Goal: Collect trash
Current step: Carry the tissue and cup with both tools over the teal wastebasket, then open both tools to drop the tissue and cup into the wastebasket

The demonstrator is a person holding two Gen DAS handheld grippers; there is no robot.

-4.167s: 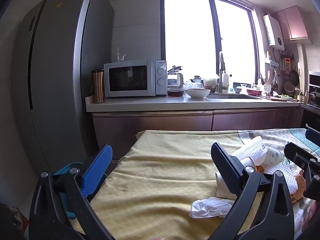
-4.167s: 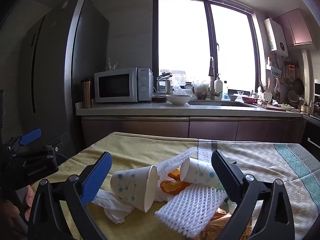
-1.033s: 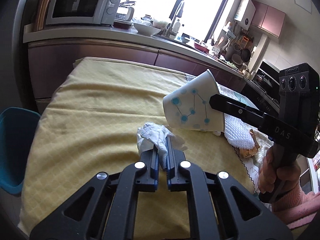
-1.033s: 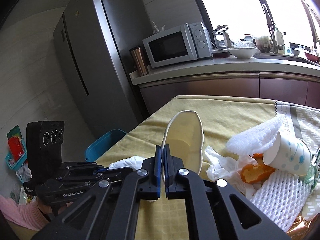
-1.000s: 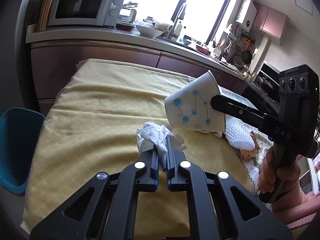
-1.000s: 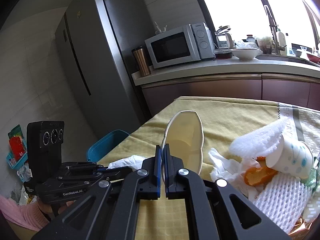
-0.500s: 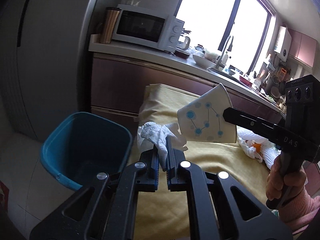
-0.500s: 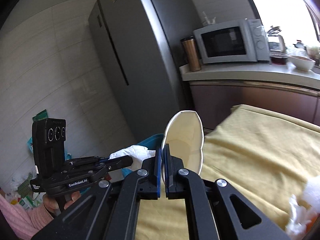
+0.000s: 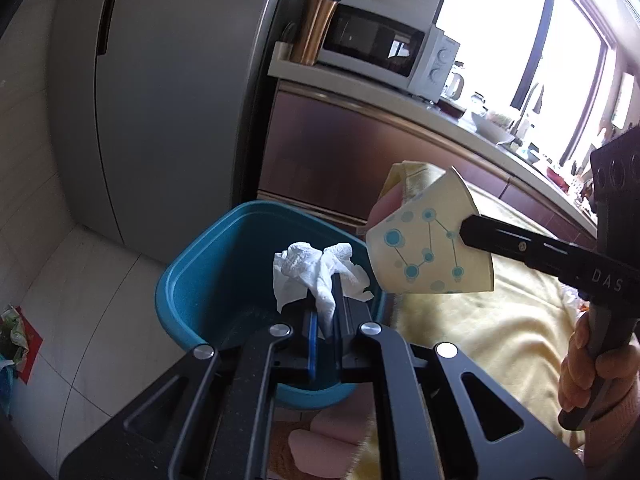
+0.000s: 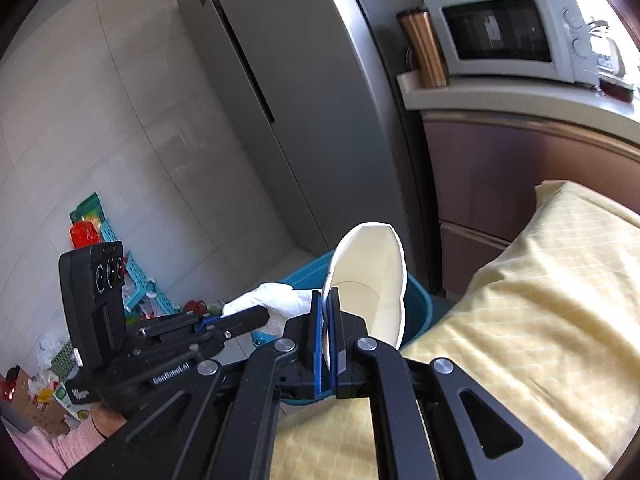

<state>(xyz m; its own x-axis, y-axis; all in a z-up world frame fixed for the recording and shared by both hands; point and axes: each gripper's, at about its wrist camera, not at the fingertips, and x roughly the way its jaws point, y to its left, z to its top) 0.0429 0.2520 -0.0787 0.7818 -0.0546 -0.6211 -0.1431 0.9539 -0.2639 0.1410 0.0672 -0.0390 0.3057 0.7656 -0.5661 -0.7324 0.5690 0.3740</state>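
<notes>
Over round teal bin (image 9: pixel 188 280): crumpled tissue (image 9: pixel 316 272)

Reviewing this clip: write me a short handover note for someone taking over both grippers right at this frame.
Left gripper: shut on the crumpled tissue, held over the blue bin.
Right gripper: shut on the flattened paper cup, near the bin's rim beside the yellow table cloth.
Done: two pieces are picked up and brought to the bin.
Left: release both into the bin. Nothing shows inside it yet. The other table trash is out of view now, so check the table afterwards.
</notes>
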